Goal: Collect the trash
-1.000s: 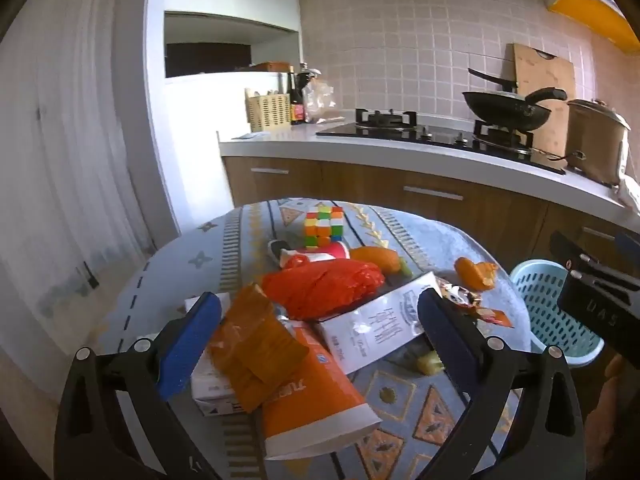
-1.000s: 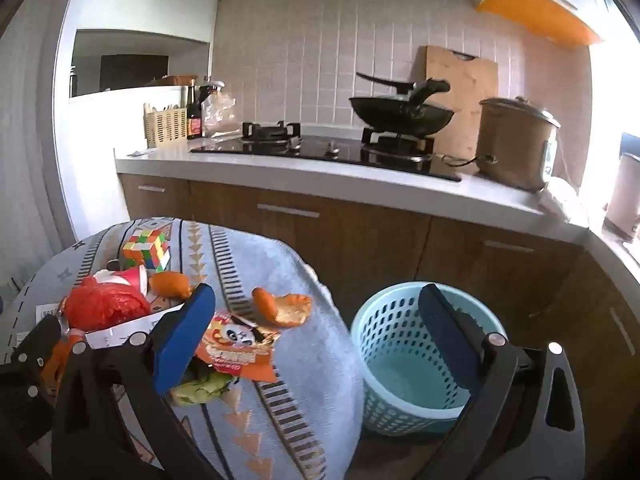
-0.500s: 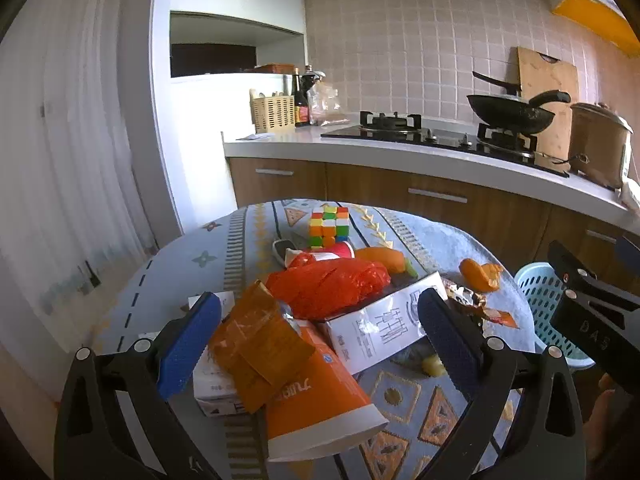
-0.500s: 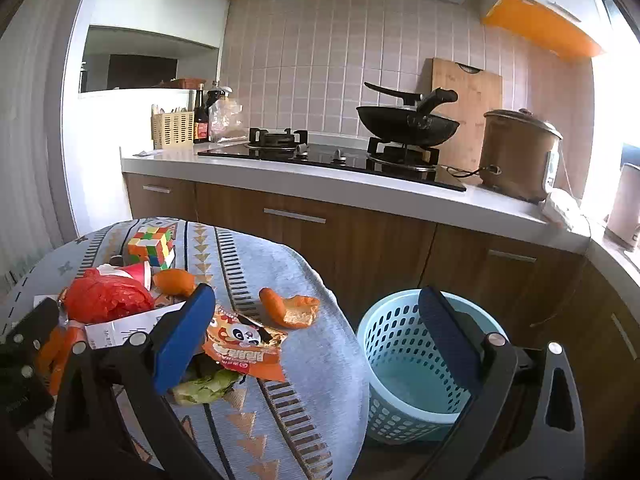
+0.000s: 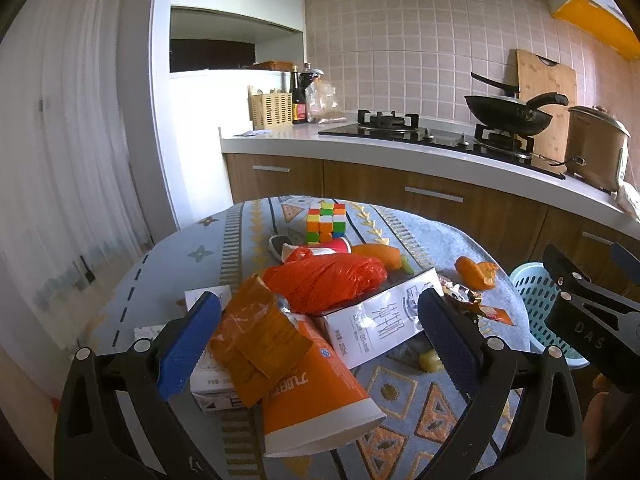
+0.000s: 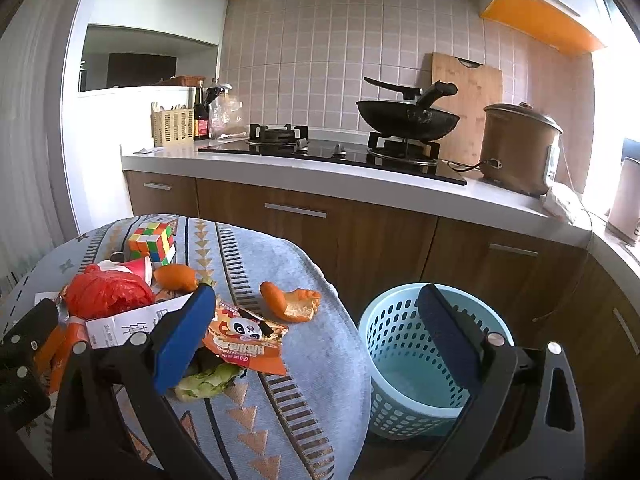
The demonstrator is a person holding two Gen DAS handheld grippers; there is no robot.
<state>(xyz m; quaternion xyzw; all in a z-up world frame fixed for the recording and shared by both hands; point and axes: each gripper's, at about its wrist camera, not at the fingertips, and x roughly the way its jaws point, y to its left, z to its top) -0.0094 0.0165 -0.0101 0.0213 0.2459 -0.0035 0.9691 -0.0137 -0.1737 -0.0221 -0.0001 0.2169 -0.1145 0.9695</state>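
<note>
A kitchen counter (image 6: 400, 188) with a pale top ran along the far wall above brown wooden cabinets (image 6: 360, 240) with metal handles. Pinkish square wall tiles (image 6: 340, 48) rose behind a black gas hob (image 6: 332, 152). A wooden cutting board (image 6: 466, 92) leaned against the tiles at the right. An orange upper cabinet (image 6: 540, 20) hung at the far right, where strong daylight came in. At the left hung a white curtain (image 5: 60, 160).

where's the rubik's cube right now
The cube sits at the far side of the table, toward the kitchen counter, just behind the red cup and the red bag.
</note>
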